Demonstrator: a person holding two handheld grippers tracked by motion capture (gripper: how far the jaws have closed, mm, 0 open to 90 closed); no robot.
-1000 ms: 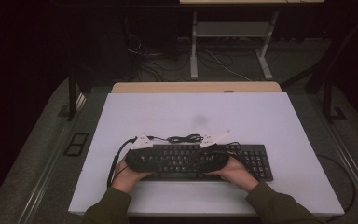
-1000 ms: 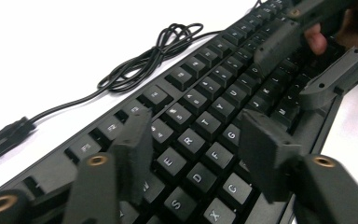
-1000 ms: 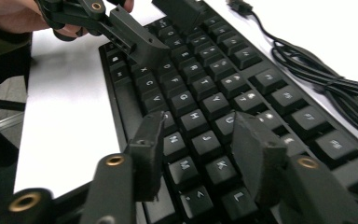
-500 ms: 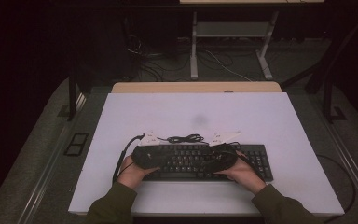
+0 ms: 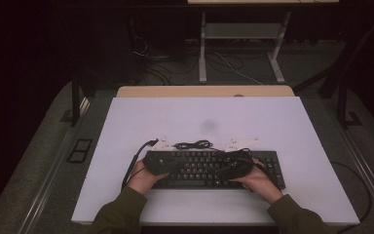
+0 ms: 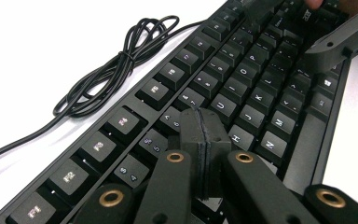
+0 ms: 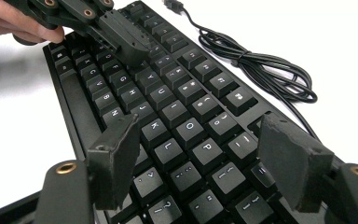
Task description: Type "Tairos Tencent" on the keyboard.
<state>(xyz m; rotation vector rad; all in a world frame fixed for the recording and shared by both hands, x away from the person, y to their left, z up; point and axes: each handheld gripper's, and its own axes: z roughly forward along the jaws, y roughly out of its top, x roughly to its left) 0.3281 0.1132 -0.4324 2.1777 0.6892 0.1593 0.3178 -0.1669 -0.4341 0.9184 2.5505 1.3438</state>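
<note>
Here, left gripper pressed shut, pads together over the G and H keys, nothing between them. Right gripper with jaws just opening, apart above the P row, holding nothing. Keyboard near the table's front edge, long axis left to right. Bundled cable just behind it.

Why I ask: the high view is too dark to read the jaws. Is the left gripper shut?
Observer: Yes. The left gripper has its pads pressed together with nothing between them, tips over the keyboard near the G and H keys.
Operator: And the right one?
Observer: The right gripper is open. Its jaws have just been opening and stand wide apart over the keys around O and P, with nothing gripped between them.
</note>
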